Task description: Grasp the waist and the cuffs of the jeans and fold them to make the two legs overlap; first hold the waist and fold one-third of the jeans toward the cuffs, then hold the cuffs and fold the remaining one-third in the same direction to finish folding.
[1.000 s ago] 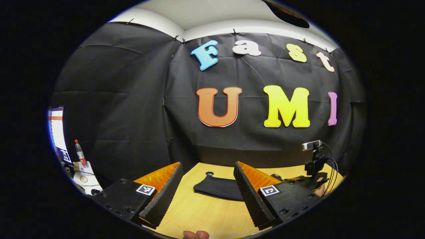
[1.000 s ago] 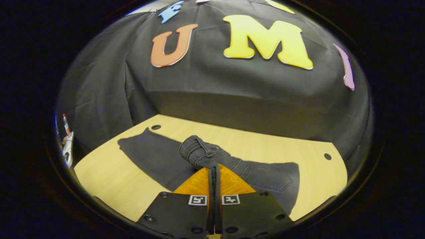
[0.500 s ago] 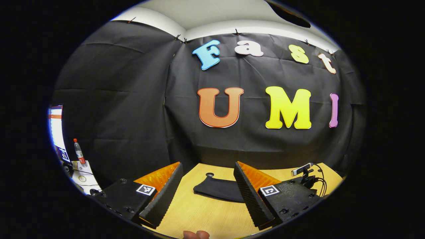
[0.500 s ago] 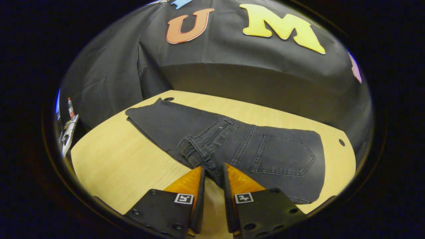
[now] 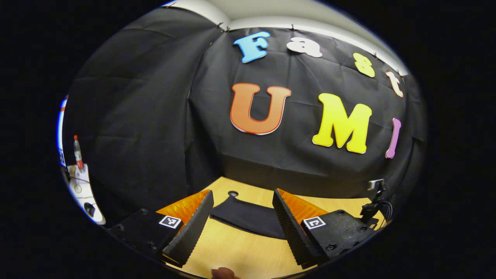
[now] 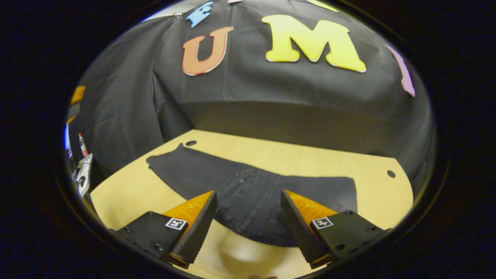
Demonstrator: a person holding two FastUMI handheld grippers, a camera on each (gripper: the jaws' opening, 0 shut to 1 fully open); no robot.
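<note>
Beyond right gripper (image 6: 248,223) (jaws apart): jeans (image 6: 252,190) waist.

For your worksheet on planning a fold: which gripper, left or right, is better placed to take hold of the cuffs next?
Probably the left gripper: its open jaws face the cuff end of the jeans. The right gripper is open over the waist end.

Light wood table (image 6: 310,161), holes near corners; dark jeans (image 6: 248,190) lie flat across it
</note>
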